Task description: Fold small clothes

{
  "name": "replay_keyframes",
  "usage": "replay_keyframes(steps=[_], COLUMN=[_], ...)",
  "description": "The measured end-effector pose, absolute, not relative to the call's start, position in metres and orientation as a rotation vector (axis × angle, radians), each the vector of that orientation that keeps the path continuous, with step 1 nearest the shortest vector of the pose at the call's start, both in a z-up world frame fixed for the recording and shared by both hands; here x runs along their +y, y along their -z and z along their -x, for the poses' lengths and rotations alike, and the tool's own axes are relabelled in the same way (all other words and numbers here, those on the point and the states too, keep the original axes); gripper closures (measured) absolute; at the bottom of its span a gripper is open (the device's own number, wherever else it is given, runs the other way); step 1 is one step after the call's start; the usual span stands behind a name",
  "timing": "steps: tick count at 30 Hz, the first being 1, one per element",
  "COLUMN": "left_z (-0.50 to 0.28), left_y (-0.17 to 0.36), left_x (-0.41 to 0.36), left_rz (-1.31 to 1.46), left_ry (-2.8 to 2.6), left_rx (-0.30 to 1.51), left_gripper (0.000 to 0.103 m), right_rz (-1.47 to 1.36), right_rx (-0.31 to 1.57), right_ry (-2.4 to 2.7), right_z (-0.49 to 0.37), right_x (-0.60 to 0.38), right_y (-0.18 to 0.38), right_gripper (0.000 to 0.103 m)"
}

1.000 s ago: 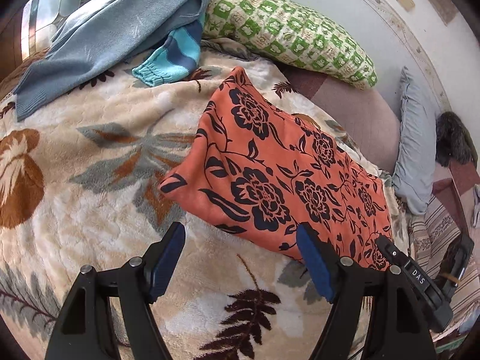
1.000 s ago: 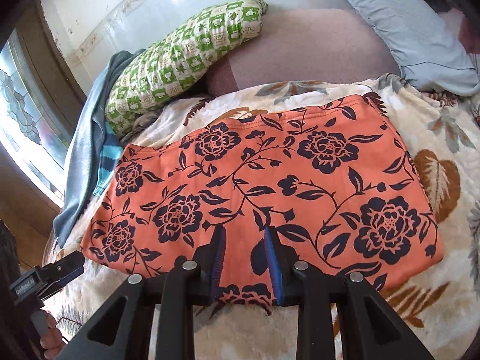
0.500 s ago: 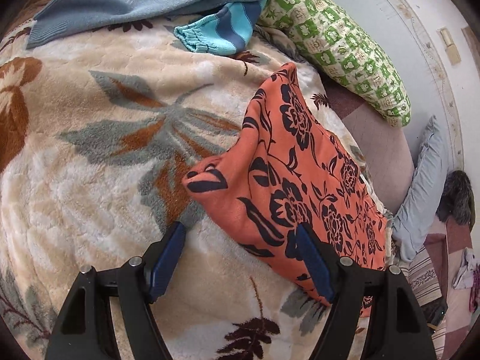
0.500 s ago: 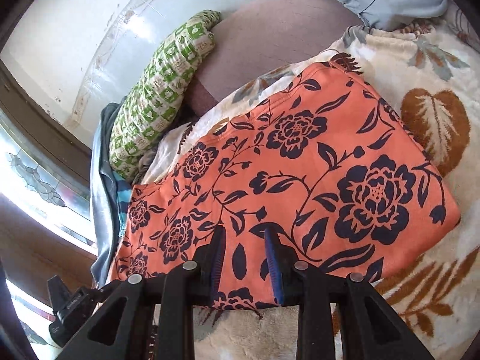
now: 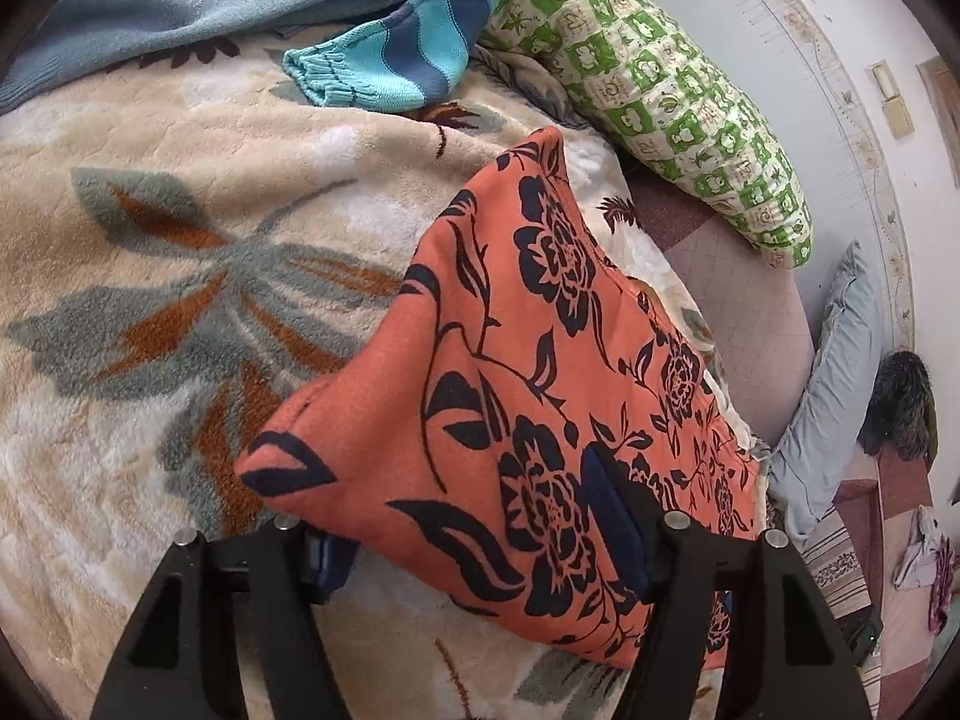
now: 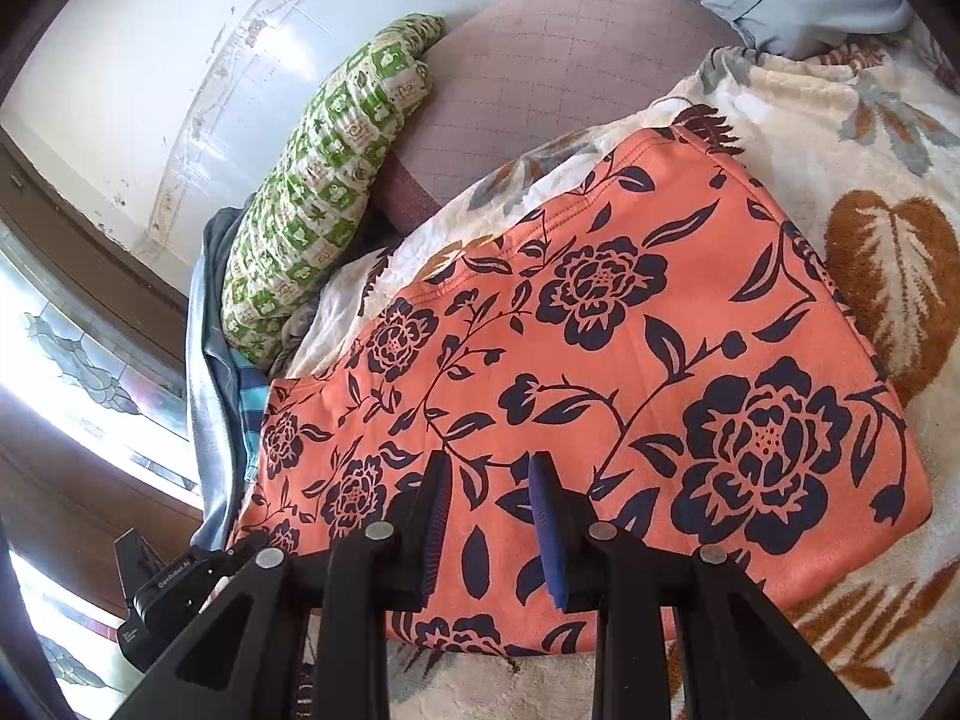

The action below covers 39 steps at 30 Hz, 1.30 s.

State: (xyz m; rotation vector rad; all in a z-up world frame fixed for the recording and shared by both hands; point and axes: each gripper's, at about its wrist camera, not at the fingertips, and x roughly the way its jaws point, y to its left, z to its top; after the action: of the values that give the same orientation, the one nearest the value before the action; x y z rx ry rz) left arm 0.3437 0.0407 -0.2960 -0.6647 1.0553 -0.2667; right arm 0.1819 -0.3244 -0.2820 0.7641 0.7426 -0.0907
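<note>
An orange garment with dark floral print point(image 5: 510, 372) lies flat on a cream leaf-patterned blanket point(image 5: 150, 300); it also shows in the right wrist view point(image 6: 630, 360). My left gripper point(image 5: 474, 516) is open, its jaws straddling the garment's near left corner, which lies over the left finger. My right gripper point(image 6: 489, 516) hovers over the garment's near edge with its jaws narrowly apart and nothing between them.
A green checked pillow point(image 5: 660, 96) and a blue sweater with a striped cuff point(image 5: 372, 66) lie at the blanket's far side. A grey pillow point(image 5: 840, 396) lies right. A mauve mattress point(image 6: 540, 78) and wall are behind. A window point(image 6: 72, 360) is at left.
My left gripper has moved forward onto the garment's corner, which now lies between its jaws. My right gripper has tilted and edged closer over the near edge, jaw gap unchanged.
</note>
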Motion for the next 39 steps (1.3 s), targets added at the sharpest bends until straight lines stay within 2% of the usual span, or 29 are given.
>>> replay_keyframes(steps=[3,4,5,6,8,14,19,24,30,35,39], left_z=[-0.347,-0.348,-0.349,-0.352,-0.356,-0.349,-0.329,-0.301,-0.266,-0.229,-0.218], left_y=[0.293,0.292,0.292,0.292,0.296,0.281,0.241,0.196,0.162,0.184,0.249], left_x=[0.036,0.035,0.035,0.035,0.036,0.032,0.010,-0.049,-0.158,-0.273,-0.334], left_rz=[0.636,0.621,0.603,0.580,0.580,0.501,0.407,0.322,0.221,0.128,0.003], left_ry=[0.248,0.239,0.222,0.214,0.231,0.300,0.358,0.446,0.574,0.752,0.753], left_rx=[1.026,1.014,1.005,1.004,1.003,0.932,0.832,0.800,0.789,0.822,0.941], left_gripper=[0.034,0.037,0.058,0.071,0.074,0.077,0.080,0.087,0.087,0.087,0.087], right_rz=[-0.772,-0.772,-0.769,-0.763,-0.749,-0.786,-0.926,-1.026,-1.149,-1.259,-1.327], right_rx=[0.762,0.767,0.772,0.778,0.792,0.827,0.729,0.665,0.551,0.470,0.438], right_ry=[0.089,0.088,0.088,0.087,0.085,0.096,0.133,0.145,0.172,0.183,0.186], right_z=[-0.188,-0.190,-0.191,-0.193,-0.195,-0.191,-0.176,-0.161,-0.134,-0.108,-0.092], right_x=[-0.327,-0.328,-0.328,-0.328,-0.329,-0.344,-0.388,-0.427,-0.476,-0.517,-0.546], right_y=[0.289,0.291,0.292,0.293,0.295,0.306,0.297,0.292,0.283,0.285,0.292], right_gripper=[0.073,0.073,0.073,0.073,0.073,0.073,0.073,0.073,0.072,0.072,0.072])
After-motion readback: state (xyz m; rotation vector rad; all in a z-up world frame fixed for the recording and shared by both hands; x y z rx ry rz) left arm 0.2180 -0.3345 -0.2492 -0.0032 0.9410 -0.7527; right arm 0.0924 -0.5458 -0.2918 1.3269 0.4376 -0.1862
